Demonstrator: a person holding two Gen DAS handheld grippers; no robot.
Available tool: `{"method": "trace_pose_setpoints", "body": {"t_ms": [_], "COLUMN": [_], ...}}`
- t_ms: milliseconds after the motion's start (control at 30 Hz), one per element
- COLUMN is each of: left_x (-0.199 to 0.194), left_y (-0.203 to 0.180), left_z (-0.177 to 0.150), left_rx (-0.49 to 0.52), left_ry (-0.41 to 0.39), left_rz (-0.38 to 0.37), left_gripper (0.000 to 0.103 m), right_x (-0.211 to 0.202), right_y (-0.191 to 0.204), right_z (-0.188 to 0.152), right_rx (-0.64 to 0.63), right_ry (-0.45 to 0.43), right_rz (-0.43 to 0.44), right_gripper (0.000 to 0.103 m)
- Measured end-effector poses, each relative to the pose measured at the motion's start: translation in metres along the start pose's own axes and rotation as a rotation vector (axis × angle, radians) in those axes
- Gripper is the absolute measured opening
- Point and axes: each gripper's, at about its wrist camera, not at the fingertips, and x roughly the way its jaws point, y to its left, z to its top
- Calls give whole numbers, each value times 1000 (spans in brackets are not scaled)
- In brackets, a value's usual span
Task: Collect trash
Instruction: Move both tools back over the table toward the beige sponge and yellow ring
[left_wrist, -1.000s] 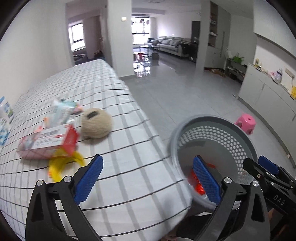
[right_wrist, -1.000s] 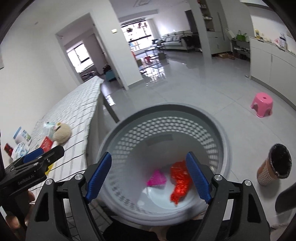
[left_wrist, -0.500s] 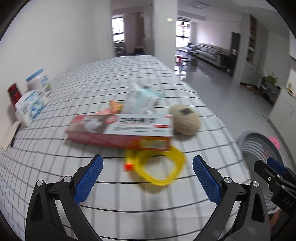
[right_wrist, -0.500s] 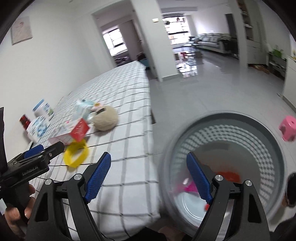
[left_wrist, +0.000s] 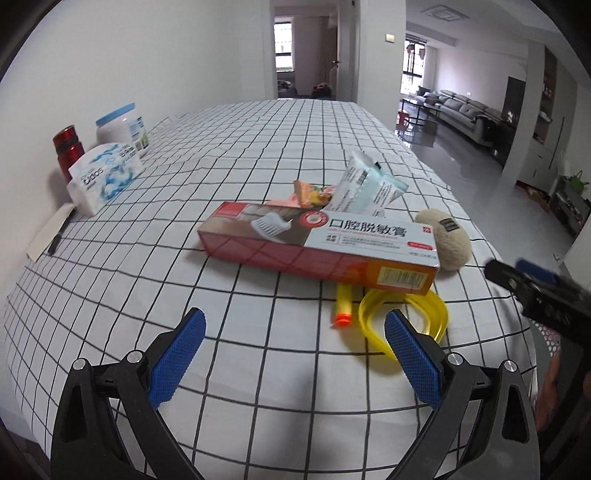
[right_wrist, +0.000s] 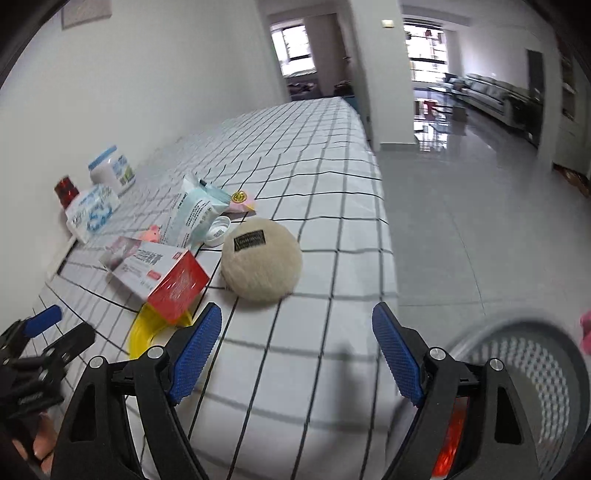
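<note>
On the checked tablecloth (left_wrist: 258, 155) lies a red and white toothpaste box (left_wrist: 321, 247), with a yellow ring (left_wrist: 406, 314) and an orange-tipped yellow dart (left_wrist: 344, 302) partly under its near end. A pale blue wrapper (left_wrist: 369, 188), an orange wrapper (left_wrist: 310, 194) and a beige round puff (left_wrist: 445, 240) lie close by. My left gripper (left_wrist: 295, 332) hangs open and empty just short of the dart and ring. My right gripper (right_wrist: 297, 325) is open and empty over the table's edge, near the puff (right_wrist: 262, 258). The grey mesh basket (right_wrist: 524, 376) stands on the floor, holding red trash (right_wrist: 448, 443).
Against the wall stand a white jar (left_wrist: 122, 129), a red bottle (left_wrist: 68, 151) and a tissue pack (left_wrist: 105, 173), with a notepad and pen (left_wrist: 50, 232) beside them. A white cap (right_wrist: 218, 230) and pink toy (right_wrist: 151, 234) lie behind the box. Tiled floor lies right of the table.
Both grippers have swung left from over the basket to the table. The box, ring and puff now lie just ahead of them, and the basket has slid to the right edge. Both stay open.
</note>
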Motion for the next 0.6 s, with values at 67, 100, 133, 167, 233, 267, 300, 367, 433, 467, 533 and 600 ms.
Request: {"method": "trace_pose_setpoints", "body": {"t_ms": [67, 100, 133, 167, 233, 267, 300, 367, 433, 467, 533, 600], "left_x": [0, 0, 0, 0, 1, 1, 2, 2, 2, 3, 3, 3], "left_y": [1, 1, 1, 1, -1, -1, -2, -5, -8, -10, -11, -13], "left_z": [-2, -2, -2, -2, -1, -1, -1, -1, -2, -2, -3, -3], "left_rx": [-6, -9, -12, -15, -14, -15, -15, -11, -2, 1, 3, 8], "left_ry": [7, 9, 10, 12, 15, 16, 18, 21, 24, 26, 31, 31], "left_rz": [9, 9, 7, 8, 9, 11, 9, 5, 5, 5, 0, -6], "left_gripper": [96, 96, 96, 96, 96, 96, 96, 96, 96, 96, 96, 96], "right_x": [11, 15, 20, 25, 33, 37, 41, 47, 51, 55, 60, 63], "right_y": [3, 5, 5, 6, 7, 8, 8, 7, 7, 7, 6, 9], "right_z": [8, 11, 14, 17, 22, 25, 27, 31, 33, 35, 37, 39], "right_rx": [-28, -33, -36, -38, -45, -49, -51, -50, -50, -50, -48, -59], "right_ry": [15, 22, 31, 41, 59, 68, 73, 89, 100, 108, 126, 129], "right_rz": [5, 13, 24, 34, 40, 41, 44, 56, 69, 69, 72, 80], "right_gripper": [80, 80, 80, 80, 80, 80, 80, 80, 80, 80, 80, 80]}}
